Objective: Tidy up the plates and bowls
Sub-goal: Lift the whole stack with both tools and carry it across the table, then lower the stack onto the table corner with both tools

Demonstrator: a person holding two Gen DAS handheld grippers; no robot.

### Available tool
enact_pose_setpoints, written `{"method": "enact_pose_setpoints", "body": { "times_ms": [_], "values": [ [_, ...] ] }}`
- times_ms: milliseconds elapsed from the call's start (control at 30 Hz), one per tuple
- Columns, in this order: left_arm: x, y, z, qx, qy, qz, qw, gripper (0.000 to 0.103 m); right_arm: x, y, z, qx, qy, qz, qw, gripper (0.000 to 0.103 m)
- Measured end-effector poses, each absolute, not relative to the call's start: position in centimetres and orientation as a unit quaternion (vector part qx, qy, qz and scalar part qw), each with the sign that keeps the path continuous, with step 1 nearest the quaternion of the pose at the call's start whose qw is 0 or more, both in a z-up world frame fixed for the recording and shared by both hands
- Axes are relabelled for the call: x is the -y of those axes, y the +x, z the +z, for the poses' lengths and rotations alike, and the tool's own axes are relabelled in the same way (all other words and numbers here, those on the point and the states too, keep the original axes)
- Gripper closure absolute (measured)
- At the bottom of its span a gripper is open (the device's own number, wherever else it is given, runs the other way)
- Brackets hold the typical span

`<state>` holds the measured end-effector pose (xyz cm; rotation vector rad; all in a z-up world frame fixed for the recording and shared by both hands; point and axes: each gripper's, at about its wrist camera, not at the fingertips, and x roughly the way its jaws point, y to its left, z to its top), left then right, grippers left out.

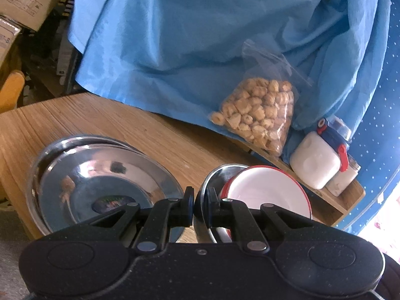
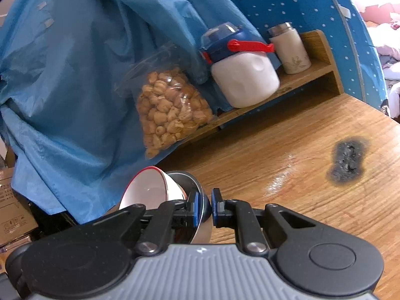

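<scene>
Left wrist view: a red-rimmed white bowl [image 1: 268, 192] is nested in a shiny steel bowl [image 1: 212, 180], whose rim is clamped by both the left gripper [image 1: 199, 206] and the right gripper [image 2: 205, 206], angled downward.

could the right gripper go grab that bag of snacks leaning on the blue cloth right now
Probably not yet: the right gripper is shut on the steel bowl rim. The snack bag itself stands unobstructed ahead.

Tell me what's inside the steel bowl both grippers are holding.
A white bowl with a red rim sits nested in the steel bowl, tilted in the right wrist view. The white bowl looks empty; it hides the steel bowl's bottom.
</scene>
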<state>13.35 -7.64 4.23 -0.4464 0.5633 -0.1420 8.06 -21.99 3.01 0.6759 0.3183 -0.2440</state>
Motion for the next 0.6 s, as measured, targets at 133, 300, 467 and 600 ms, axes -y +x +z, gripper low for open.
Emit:
{"method": "enact_pose_setpoints", "body": {
  "times_ms": [133,300,467,600],
  "values": [
    [6.5,13.1,4.7,-0.267,-0.223,-0.054,0.936,0.095,21.2,8.6,3.8,-0.155,0.323,-0.101,0.928,0.089],
    [4.7,12.6,5.2,-0.258,-0.226,-0.025,0.939,0.095,20.0,9.5,4.6,-0.16,0.317,-0.073,0.932,0.089],
    [2.7,12.3,5.3,-0.251,-0.224,0.012,0.942,0.095,18.2,10.8,4.9,-0.172,0.312,-0.039,0.934,0.089],
    [0.8,12.0,5.1,-0.249,-0.224,0.043,0.941,0.095,16.7,12.2,4.6,-0.184,0.311,-0.008,0.932,0.09]
  ]
}}
